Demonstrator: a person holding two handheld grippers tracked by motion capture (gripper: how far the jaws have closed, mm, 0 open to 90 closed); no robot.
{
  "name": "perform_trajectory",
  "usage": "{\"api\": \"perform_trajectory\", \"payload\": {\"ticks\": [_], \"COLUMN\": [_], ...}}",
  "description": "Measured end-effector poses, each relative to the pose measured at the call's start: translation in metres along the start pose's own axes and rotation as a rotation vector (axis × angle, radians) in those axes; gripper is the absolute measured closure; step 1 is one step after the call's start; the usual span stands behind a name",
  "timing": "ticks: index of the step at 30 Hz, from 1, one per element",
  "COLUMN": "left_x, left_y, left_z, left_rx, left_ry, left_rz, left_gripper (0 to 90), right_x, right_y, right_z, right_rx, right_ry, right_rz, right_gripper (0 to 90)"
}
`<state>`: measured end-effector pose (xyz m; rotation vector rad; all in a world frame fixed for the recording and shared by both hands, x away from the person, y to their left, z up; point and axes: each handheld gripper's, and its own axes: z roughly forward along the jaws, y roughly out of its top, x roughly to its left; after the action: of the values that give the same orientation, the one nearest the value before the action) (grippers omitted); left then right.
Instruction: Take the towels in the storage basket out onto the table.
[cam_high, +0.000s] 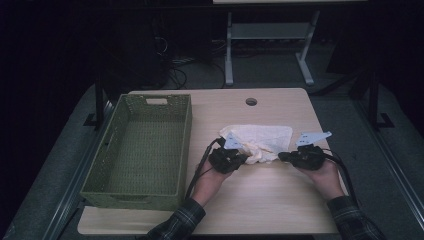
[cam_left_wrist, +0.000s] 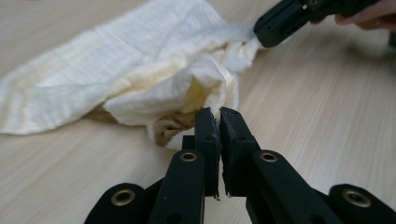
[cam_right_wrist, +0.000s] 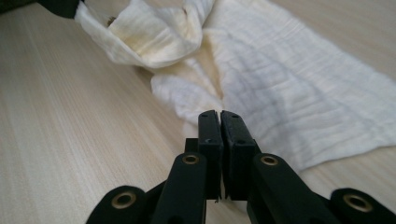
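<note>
A cream cloth (cam_high: 265, 136) lies crumpled on the wooden table (cam_high: 260, 200), flat at the back and bunched along its near edge. My left gripper (cam_high: 245, 157) is at the cloth's near left end. In the left gripper view its jaws (cam_left_wrist: 219, 112) are pressed together at a raised fold of the cloth (cam_left_wrist: 140, 60). My right gripper (cam_high: 281, 156) meets the cloth's near right end. Its jaws (cam_right_wrist: 219, 113) stand together at the cloth's (cam_right_wrist: 289, 84) edge. Across from it, the left gripper (cam_right_wrist: 65, 7) holds up a corner. The right gripper (cam_left_wrist: 261, 35) pinches the far tip.
A green woven basket (cam_high: 184, 150) stands empty on the left half of the table, close to my left hand. A round cable hole (cam_high: 251, 101) sits near the table's far edge. Bare wood lies in front of both hands.
</note>
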<state>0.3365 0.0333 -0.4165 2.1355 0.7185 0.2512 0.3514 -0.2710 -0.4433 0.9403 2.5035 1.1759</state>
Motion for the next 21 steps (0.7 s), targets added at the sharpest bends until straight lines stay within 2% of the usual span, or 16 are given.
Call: {"api": "perform_trajectory", "payload": {"ticks": [3,7,11,14,15,17,21], "left_x": [0.004,0.010,0.012,0.013,0.013,0.014,0.016], "left_y": [0.001,0.000,-0.001,-0.001,-0.002,-0.003,-0.005], "left_z": [-0.009,-0.016,-0.020,-0.020,-0.020,-0.018,-0.017], "left_rx": [-0.041,-0.056,-0.055,-0.048,-0.044,-0.031,-0.012], "left_ry": [0.028,0.058,0.082,0.092,0.096,0.109,0.128], "left_rz": [-0.039,-0.078,-0.089,-0.094,-0.097,-0.101,-0.100], "left_gripper": [86.0,86.1,86.1,86.1,86.1,86.1,86.2], "right_x": [-0.006,-0.015,-0.030,-0.041,-0.045,-0.054,-0.066], "right_y": [0.000,-0.004,-0.013,-0.019,-0.022,-0.029,-0.040], "right_z": [-0.011,-0.022,-0.032,-0.036,-0.038,-0.040,-0.037], "right_rx": [-0.030,-0.038,-0.036,-0.024,-0.025,-0.002,0.033], "right_ry": [-0.008,-0.028,-0.069,-0.099,-0.099,-0.129,-0.148], "right_rz": [0.011,0.036,0.060,0.094,0.119,0.140,0.186], "right_gripper": [87.0,87.0,87.3,87.4,87.6,87.8,87.9]}}
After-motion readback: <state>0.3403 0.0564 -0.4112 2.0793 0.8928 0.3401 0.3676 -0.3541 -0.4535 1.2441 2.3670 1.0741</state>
